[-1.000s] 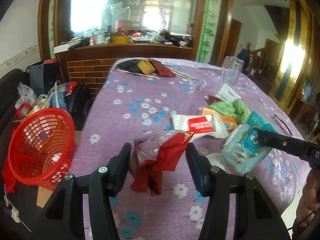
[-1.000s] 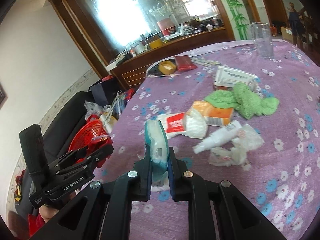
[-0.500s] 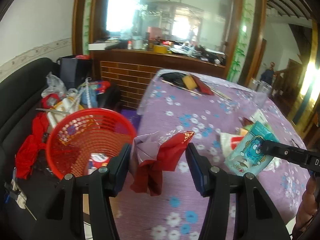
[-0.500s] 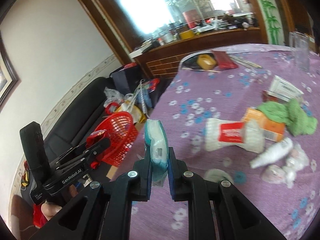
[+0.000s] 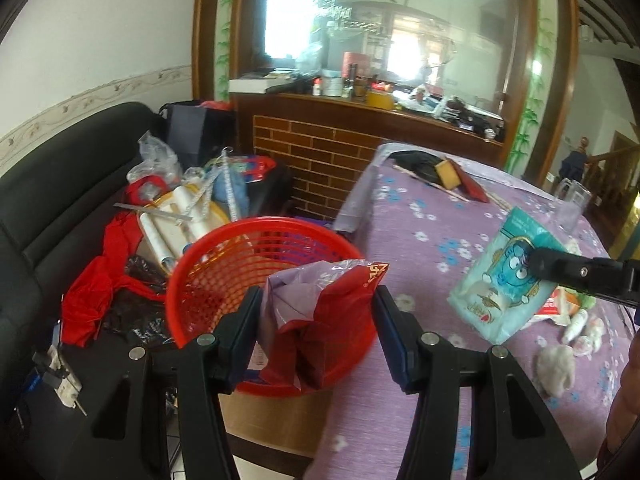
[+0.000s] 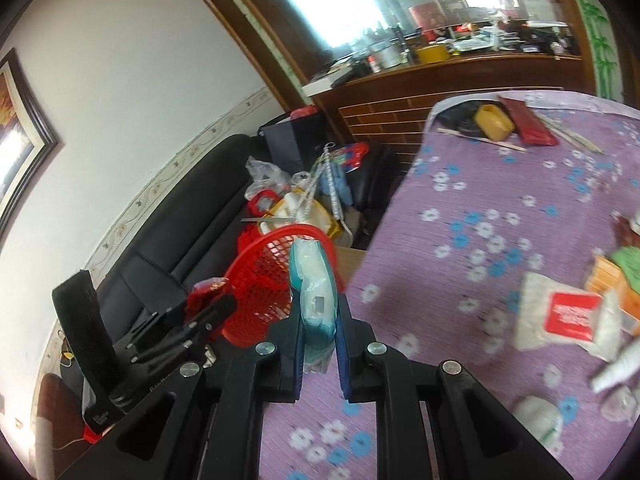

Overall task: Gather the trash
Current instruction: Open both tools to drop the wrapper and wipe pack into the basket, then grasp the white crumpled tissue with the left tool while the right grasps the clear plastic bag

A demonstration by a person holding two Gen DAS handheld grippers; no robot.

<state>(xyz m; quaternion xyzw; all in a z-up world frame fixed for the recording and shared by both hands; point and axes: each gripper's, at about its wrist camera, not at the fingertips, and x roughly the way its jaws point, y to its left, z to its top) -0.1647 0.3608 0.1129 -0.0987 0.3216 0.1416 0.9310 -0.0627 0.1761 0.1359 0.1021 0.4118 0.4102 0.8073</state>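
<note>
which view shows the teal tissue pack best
The left wrist view: the teal tissue pack shows its whole printed cartoon face there, pinched by the right gripper above the table. The right wrist view shows only the pack's thin edge between that gripper's pads.

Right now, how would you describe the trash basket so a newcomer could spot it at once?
Find the table with the purple flowered cloth; at its left edge, before the black sofa, stands the red basket. It is round, open-topped, of slotted plastic mesh, the only such container among the loose clutter heaped behind it.
</note>
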